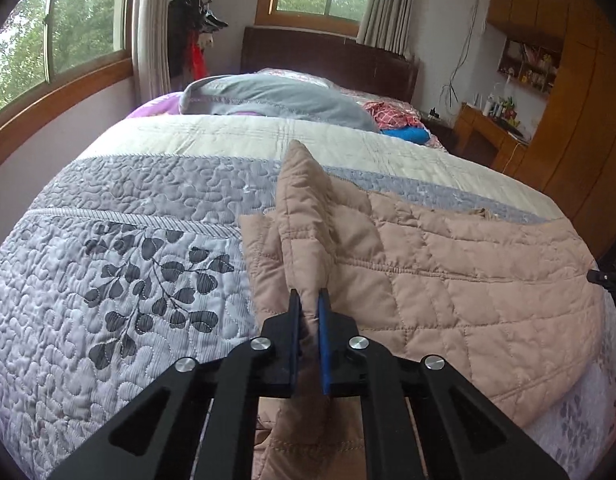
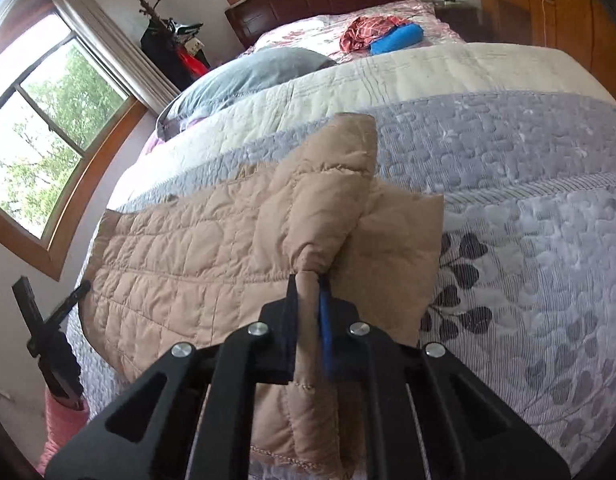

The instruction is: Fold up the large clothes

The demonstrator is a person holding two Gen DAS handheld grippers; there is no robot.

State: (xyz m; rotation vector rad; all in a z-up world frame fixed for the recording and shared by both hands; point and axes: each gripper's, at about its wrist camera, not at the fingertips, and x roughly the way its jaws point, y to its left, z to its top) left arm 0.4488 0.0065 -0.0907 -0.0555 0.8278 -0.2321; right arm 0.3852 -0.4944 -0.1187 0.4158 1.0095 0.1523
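A tan quilted jacket (image 1: 448, 272) lies spread across the near part of a bed, over a grey and lilac quilted bedspread (image 1: 127, 240). My left gripper (image 1: 310, 300) is shut on a raised fold at the jacket's left end and holds it a little above the bedspread. In the right wrist view the jacket (image 2: 195, 248) stretches off to the left, and my right gripper (image 2: 308, 286) is shut on a bunched, rolled fold at its right end, lifted off the bedspread (image 2: 528, 200).
A grey pillow (image 1: 275, 98) lies further up the bed, with red checked cloth (image 1: 386, 114) and a blue bundle (image 1: 408, 134) beyond. The dark headboard (image 1: 328, 56), windows on the left and a wooden desk (image 1: 492, 128) at the right bound the space.
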